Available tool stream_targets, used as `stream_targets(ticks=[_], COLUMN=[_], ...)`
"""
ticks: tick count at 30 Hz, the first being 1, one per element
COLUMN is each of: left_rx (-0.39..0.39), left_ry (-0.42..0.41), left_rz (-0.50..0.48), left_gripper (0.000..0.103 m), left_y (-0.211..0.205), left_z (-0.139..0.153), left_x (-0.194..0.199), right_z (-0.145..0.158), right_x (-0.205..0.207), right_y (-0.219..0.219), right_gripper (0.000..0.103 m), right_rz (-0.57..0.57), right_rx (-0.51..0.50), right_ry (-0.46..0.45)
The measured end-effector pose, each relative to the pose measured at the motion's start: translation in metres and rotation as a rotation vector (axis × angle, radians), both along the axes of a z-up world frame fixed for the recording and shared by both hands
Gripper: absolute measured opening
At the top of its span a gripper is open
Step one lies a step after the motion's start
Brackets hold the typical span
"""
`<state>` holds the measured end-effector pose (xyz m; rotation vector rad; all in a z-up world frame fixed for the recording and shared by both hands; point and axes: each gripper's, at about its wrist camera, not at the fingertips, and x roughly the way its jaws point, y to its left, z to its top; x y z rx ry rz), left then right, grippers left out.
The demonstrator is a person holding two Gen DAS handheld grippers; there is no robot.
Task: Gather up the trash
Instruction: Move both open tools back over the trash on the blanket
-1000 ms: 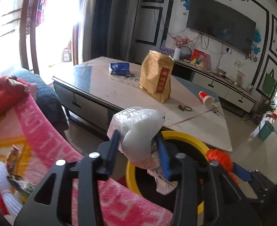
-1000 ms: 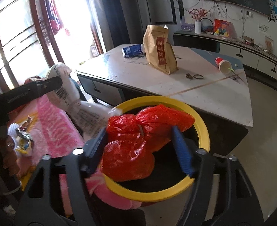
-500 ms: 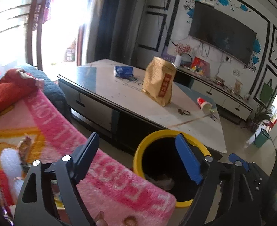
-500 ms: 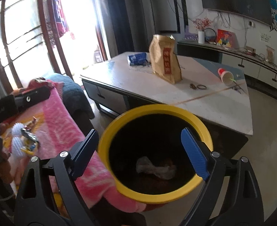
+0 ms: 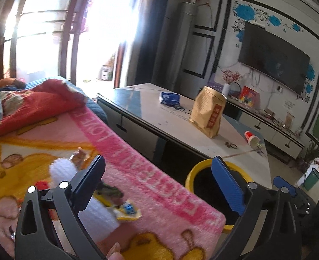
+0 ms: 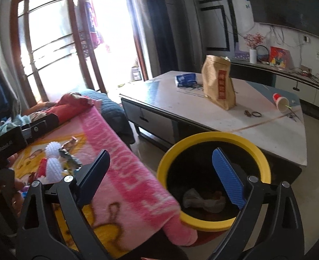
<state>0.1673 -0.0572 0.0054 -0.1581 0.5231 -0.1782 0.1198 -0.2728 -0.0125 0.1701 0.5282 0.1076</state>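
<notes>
A black bin with a yellow rim point(image 6: 213, 136) stands on the floor by the sofa; a crumpled whitish bag point(image 6: 203, 200) lies in its bottom. It also shows in the left wrist view point(image 5: 197, 166). My left gripper point(image 5: 159, 186) is open and empty, over the pink blanket's edge. On the blanket lie a white foam net point(image 5: 64, 169), a yellow wrapper point(image 5: 127, 211) and other small wrappers point(image 6: 69, 158). My right gripper point(image 6: 161, 173) is open and empty, above the bin's near left rim.
The pink blanket point(image 5: 137, 173) covers the sofa at left. A coffee table point(image 6: 203, 108) behind the bin carries a brown paper bag point(image 6: 219, 85), a blue packet point(image 6: 185, 79) and a tipped red cup point(image 6: 280, 101). A TV cabinet point(image 5: 274, 127) stands at the back right.
Both grippers opened and let go: the white bag and the red bag dropped into the bin. Both grippers then swung left toward the blanket and its wrappers.
</notes>
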Motion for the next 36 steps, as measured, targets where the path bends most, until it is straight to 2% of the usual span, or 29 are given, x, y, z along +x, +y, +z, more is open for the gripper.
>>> stream_targets(ticks=[15, 36], left_rx=[0.01, -0.032], left_ry=[-0.013, 0.008], left_rz=[0.122, 0.265], left_gripper=[0.096, 0.096], left_y=[0.056, 0.116], left_z=[-0.002, -0.006], left_x=[-0.035, -0.063], right_z=[0.006, -0.014], right_x=[-0.014, -0.032], right_y=[0.053, 0.129], right_gripper=[0.087, 0.087], right_rz=[0.134, 0.375], right_rx=[-0.003, -0.033], right_ry=[-0.014, 0.06])
